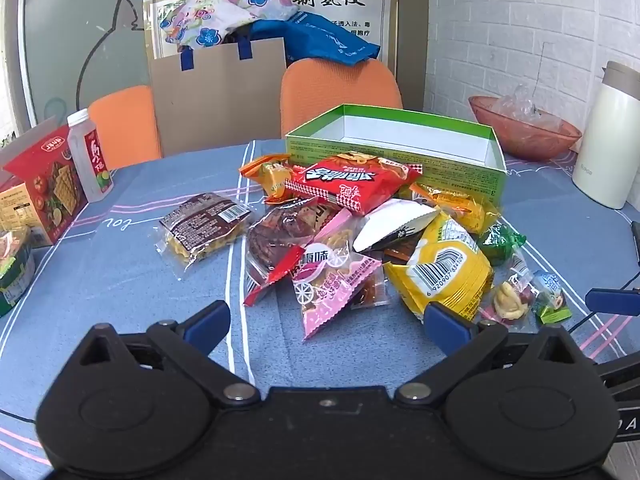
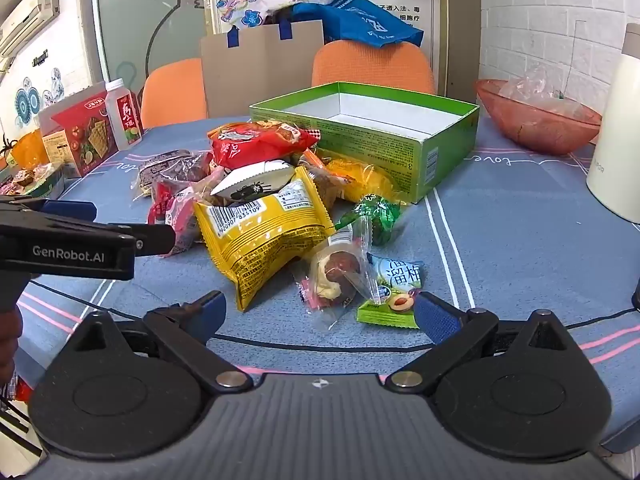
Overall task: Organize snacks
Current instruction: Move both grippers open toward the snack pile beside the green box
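Both the left gripper (image 1: 327, 322) and the right gripper (image 2: 318, 314) are matte black, with rounded pivot housings, silver rivets and blue finger pads (image 2: 438, 320); the left one's side reads "GenRobot.AI" in white.

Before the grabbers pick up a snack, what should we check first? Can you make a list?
1. Left gripper open and holding nothing: ok.
2. Right gripper open and holding nothing: ok.
3. Green box open, with room inside: ok.
4. Snack close to the right gripper, the plum candy: ok.
5. Yellow packet free of the pile: not ok, the white packet lies on it.
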### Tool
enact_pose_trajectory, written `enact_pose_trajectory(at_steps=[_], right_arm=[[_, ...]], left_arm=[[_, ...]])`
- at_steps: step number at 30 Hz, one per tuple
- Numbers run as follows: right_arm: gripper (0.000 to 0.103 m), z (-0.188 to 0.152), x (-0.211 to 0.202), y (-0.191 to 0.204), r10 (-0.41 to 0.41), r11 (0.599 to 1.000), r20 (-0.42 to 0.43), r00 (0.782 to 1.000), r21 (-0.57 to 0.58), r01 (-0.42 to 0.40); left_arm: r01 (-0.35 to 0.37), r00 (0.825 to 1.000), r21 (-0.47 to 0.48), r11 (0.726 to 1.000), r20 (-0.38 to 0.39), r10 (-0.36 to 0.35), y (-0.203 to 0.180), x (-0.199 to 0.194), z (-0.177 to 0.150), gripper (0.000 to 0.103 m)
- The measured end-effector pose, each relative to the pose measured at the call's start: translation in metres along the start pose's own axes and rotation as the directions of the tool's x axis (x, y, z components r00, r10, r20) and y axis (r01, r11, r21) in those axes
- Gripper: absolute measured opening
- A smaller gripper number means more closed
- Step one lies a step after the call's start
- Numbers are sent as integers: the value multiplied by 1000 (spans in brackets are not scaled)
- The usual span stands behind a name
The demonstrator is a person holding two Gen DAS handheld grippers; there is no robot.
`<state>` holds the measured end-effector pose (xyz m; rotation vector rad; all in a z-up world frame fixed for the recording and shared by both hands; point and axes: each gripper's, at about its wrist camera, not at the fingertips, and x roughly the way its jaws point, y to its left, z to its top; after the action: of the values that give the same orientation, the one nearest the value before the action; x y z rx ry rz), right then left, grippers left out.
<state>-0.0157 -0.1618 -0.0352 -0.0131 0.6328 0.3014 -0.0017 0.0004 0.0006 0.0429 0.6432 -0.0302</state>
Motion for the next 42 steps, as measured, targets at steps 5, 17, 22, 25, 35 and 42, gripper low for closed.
enact_pose_trajectory(at_steps=[5,17,22,25,35,42], right_arm=[[103,2,4,0,-1,1000,-3,1000,-3,1],[103,1,0,6,2,1000,12,1000,-17,-2],[103,1,1,8,3,1000,7,1000,-21,-3],[103,1,2,9,8,1000,3,1000,-23,-8],[103,5,9,15,43,998,0,999,-53,-43],[103,6,13,17,56,996,1,998,-63,-56]], left_arm=[[-11,1000,5,1000,9,11,-1,2,-1,103],[0,1000,-3,1000,2,0,1,-3,1,103],[1,1000,-8,1000,-1,-1,2,-1,1,103],[5,1000,-11,1000,-5,-5,1,0,1,103],[17,1000,-26,1000,-13,-17,4,7,3,103],[28,999,-31,999,-23,-29,6,12,2,103]])
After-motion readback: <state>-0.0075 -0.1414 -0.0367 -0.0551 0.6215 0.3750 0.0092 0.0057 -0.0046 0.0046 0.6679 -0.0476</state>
